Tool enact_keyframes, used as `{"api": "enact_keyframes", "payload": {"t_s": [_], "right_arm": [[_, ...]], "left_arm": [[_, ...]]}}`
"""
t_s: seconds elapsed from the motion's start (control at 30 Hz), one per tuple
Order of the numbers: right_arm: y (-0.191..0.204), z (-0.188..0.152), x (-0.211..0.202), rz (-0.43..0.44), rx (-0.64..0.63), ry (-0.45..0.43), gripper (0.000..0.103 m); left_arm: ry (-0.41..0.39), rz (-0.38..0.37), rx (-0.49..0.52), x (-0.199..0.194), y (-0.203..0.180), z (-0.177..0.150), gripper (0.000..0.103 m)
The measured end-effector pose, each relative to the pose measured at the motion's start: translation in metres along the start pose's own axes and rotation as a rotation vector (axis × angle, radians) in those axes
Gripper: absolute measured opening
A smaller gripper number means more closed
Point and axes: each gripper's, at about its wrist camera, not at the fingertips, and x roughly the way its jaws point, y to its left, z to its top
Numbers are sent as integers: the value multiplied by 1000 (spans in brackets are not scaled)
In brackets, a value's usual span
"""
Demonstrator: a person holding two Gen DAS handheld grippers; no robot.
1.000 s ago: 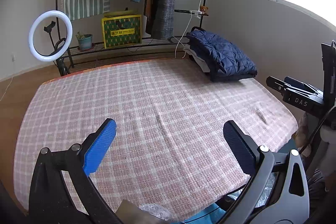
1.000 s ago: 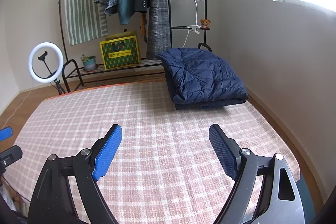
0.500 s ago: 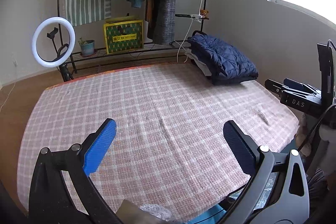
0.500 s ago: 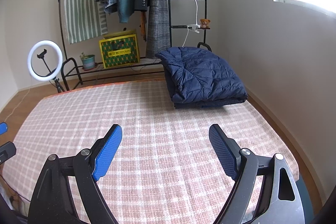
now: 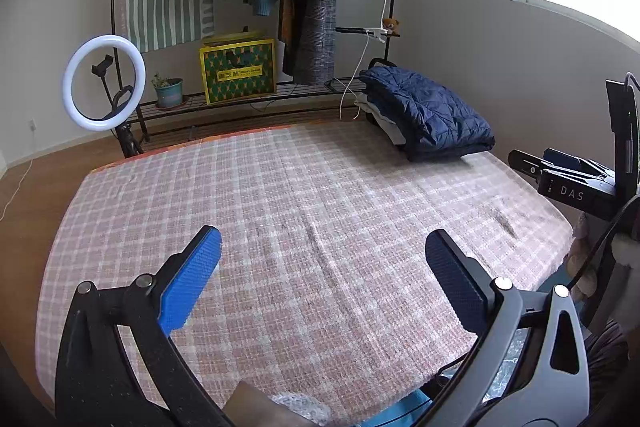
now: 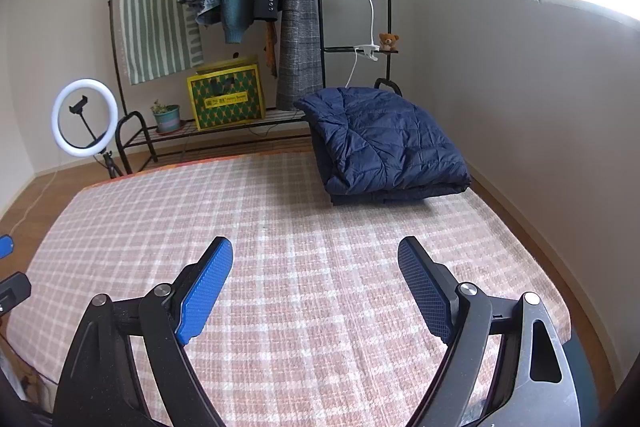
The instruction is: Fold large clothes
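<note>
Navy quilted jacket (image 6: 384, 143): folded into a thick rectangular stack, puffy stitched panels on top, lying at the far right corner of the pink plaid bed cover (image 6: 304, 247), close to the wall. From the left wrist view the jacket (image 5: 428, 115) shows a pale layer at its left edge, under the navy fabric; what that layer is cannot be told. Left gripper (image 5: 324, 275): jaws spread wide, nothing between the pads, held over the near half of the cover, well apart from the jacket. Right gripper (image 6: 316, 279): jaws likewise spread wide and empty, over the cover, pointing toward the jacket. Behind the bed: clothes rack (image 6: 320, 39) with hanging garments, ring light (image 6: 85, 117) on the floor at left.
</note>
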Motion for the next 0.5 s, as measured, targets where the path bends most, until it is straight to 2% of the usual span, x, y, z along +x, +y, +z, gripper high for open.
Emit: {"api": "enact_keyframes", "payload": {"t_s": [0.5], "right_arm": [[2,-5,0,7,15,19,85]], "left_arm": [[6,15,-3,0,9,-2,103]]}}
